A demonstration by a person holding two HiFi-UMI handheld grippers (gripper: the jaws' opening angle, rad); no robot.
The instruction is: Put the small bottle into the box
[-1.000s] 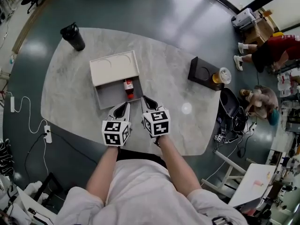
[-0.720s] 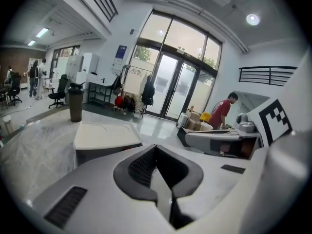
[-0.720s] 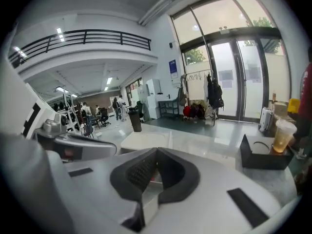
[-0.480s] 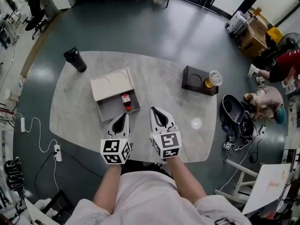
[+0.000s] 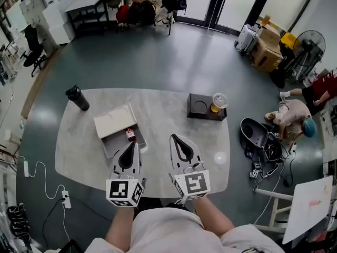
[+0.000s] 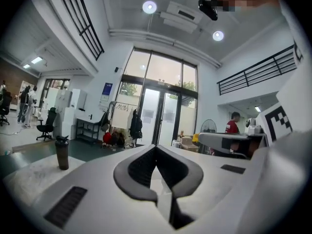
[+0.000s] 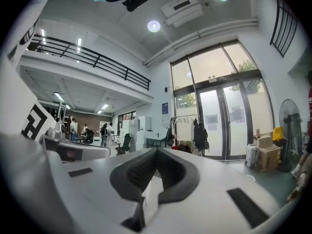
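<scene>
1. Both grippers have lifted off the table since a second ago, when their tips sat at the box's near rim; they now point level, and their own views look across the room.
2. Left gripper (image 5: 131, 144) and right gripper (image 5: 174, 137) are held side by side above the table's near edge, each with its jaws closed together and nothing between them.
3. In the head view the left gripper's tips overlap the box (image 5: 108, 146), just short of the small bottle (image 5: 130, 135), which lies at the right end of the box's grey base, beside the white lid (image 5: 115, 121).
4. Table (image 5: 158, 115): bare marble ahead of the right gripper, with a black tray (image 5: 199, 107) carrying a cup (image 5: 218, 101) towards the far right edge.
5. A black shaker (image 5: 77, 97) stands at the far left corner.
6. Open grey floor runs beyond to the glass doors (image 6: 158, 118).
</scene>
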